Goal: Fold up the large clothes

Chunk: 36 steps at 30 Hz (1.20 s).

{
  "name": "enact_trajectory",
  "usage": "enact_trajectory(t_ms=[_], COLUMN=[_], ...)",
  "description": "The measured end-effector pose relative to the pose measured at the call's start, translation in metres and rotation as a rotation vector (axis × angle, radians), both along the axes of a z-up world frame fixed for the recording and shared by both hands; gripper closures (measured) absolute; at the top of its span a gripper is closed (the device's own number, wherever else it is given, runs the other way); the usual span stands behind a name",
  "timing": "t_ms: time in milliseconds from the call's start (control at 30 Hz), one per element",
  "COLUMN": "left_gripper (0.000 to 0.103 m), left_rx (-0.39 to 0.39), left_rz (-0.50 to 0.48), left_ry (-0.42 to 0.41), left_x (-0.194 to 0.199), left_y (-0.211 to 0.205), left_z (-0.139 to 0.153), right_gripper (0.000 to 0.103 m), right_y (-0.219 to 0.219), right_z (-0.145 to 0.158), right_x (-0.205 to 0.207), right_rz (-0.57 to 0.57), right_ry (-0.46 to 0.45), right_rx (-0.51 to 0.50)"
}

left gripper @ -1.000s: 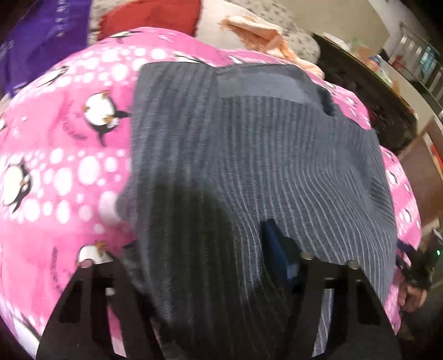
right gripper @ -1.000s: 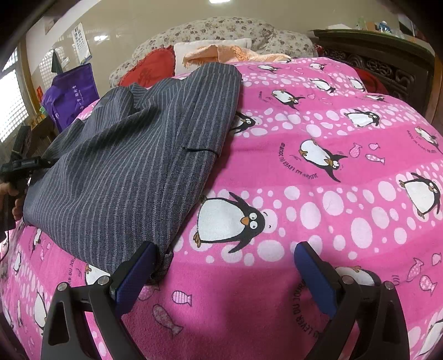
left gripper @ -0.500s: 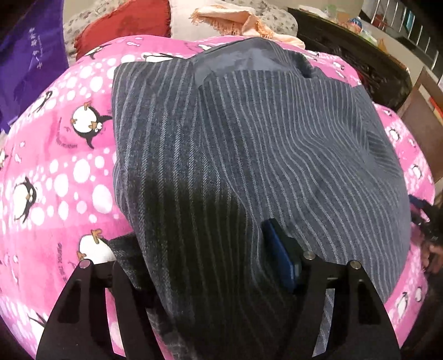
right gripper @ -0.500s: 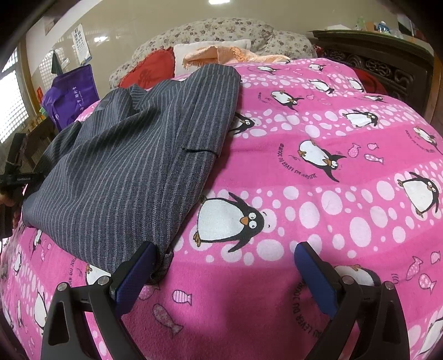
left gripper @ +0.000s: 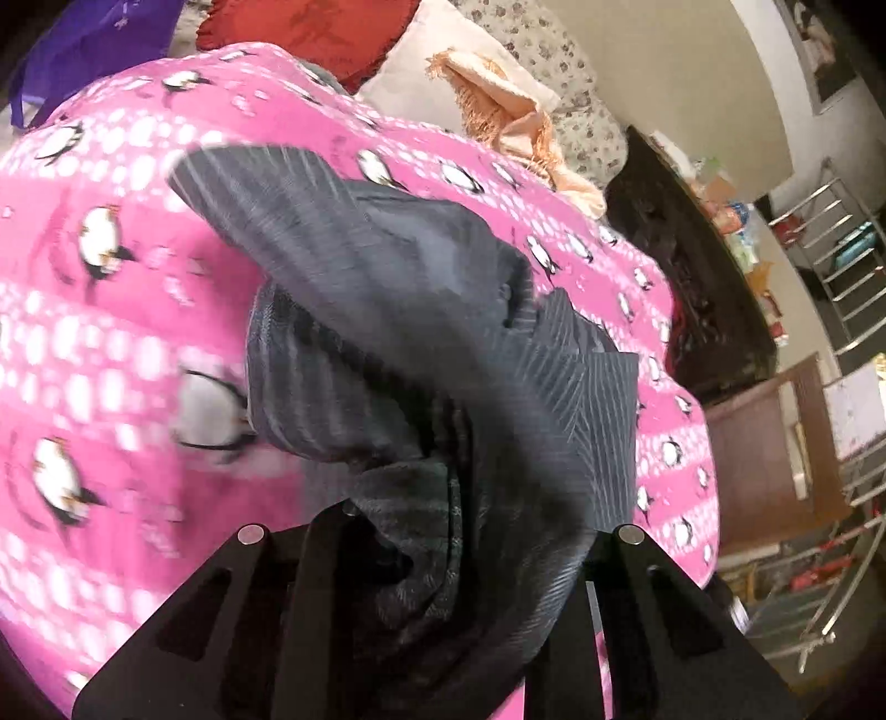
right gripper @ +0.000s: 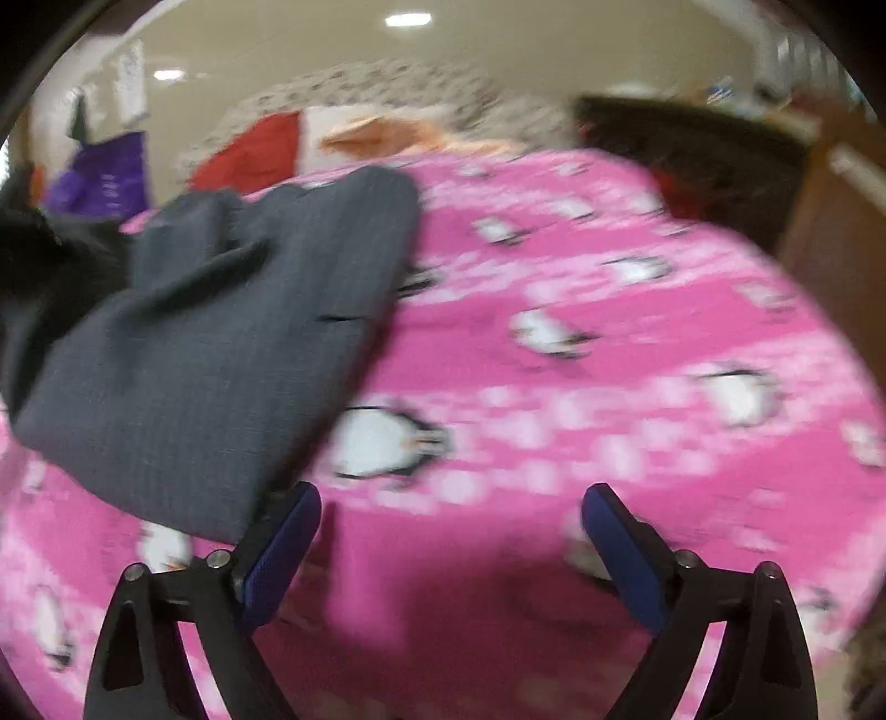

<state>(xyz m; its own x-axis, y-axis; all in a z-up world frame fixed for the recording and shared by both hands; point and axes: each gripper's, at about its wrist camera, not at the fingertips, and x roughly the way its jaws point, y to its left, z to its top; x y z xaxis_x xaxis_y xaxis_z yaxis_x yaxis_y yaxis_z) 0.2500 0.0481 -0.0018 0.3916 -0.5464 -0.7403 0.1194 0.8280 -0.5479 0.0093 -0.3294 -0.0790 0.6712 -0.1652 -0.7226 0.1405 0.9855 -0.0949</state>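
Note:
A large grey pinstriped garment [left gripper: 421,310] lies on a pink penguin-print blanket [left gripper: 99,343]. In the left wrist view the cloth is bunched and lifted, and it drapes between and over my left gripper [left gripper: 443,531]; the pads are hidden by the fabric, which hangs from them. In the right wrist view the garment [right gripper: 210,343] lies at the left on the blanket [right gripper: 609,343]. My right gripper [right gripper: 451,526] is open and empty, with its left pad [right gripper: 282,548] next to the garment's near corner. Both views are motion-blurred.
A red cushion [left gripper: 310,27], a white pillow and an orange fringed cloth [left gripper: 515,127] lie at the head of the bed. A purple bag [right gripper: 105,177] stands at the left. A dark wooden cabinet [left gripper: 698,277] and a metal rack stand at the right.
My left gripper has lifted and pulled the garment's edge, so the flat cloth is now bunched and folding over. My right gripper has drawn back from the garment's corner and shifted its view.

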Motion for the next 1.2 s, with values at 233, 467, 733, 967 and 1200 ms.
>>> enact_trajectory(t_ms=[233,467,733,967,1200], left_gripper=[0.087,0.087,0.086,0.049,0.024], left_rx=[0.015,-0.028,0.026,0.017,-0.138], left_rz=[0.029,-0.061,0.003,0.025,-0.077], left_ry=[0.013,0.0,0.067,-0.059,-0.044], left_x=[-0.015,-0.014,-0.012,-0.023,-0.045], left_y=[-0.104,-0.183,-0.232,-0.248,-0.239], left_z=[-0.011,0.001,-0.014,-0.042,-0.006], right_gripper=[0.009,0.005,0.005,0.005,0.005], right_y=[-0.038,-0.063,-0.058,-0.059,-0.063], right_z=[0.002,-0.016,-0.023,-0.023,-0.019], right_x=[-0.037,-0.056,-0.059,-0.057,-0.059], right_rz=[-0.216,-0.221,-0.219,-0.208,-0.188], right_ry=[-0.019,-0.037,-0.086,-0.073,-0.029], right_rx=[-0.195,-0.1,-0.119,-0.12,-0.087])
